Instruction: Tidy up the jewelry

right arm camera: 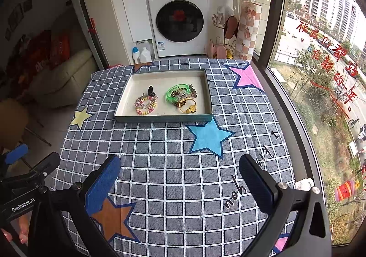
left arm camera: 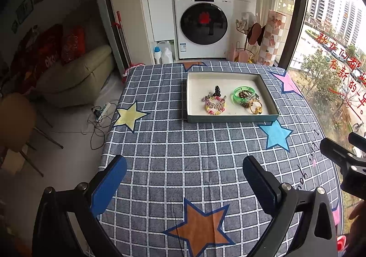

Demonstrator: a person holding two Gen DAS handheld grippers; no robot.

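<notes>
Left wrist view: left gripper [left arm camera: 184, 184] and right gripper [right arm camera: 179, 184] are held wide, empty, near edge. Jewelry [left arm camera: 233, 100] is heaped in far tray [left arm camera: 231, 117]; tangled pieces risk being lifted together.

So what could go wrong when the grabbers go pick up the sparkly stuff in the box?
1. The green bangle, gold bracelet and other pieces lie in a touching heap, so lifting one may drag another along.
2. The beaded bracelet has clips lying on it, so they could get pinched together.
3. The tray has raised walls; the open left gripper or right gripper might bump them.
</notes>
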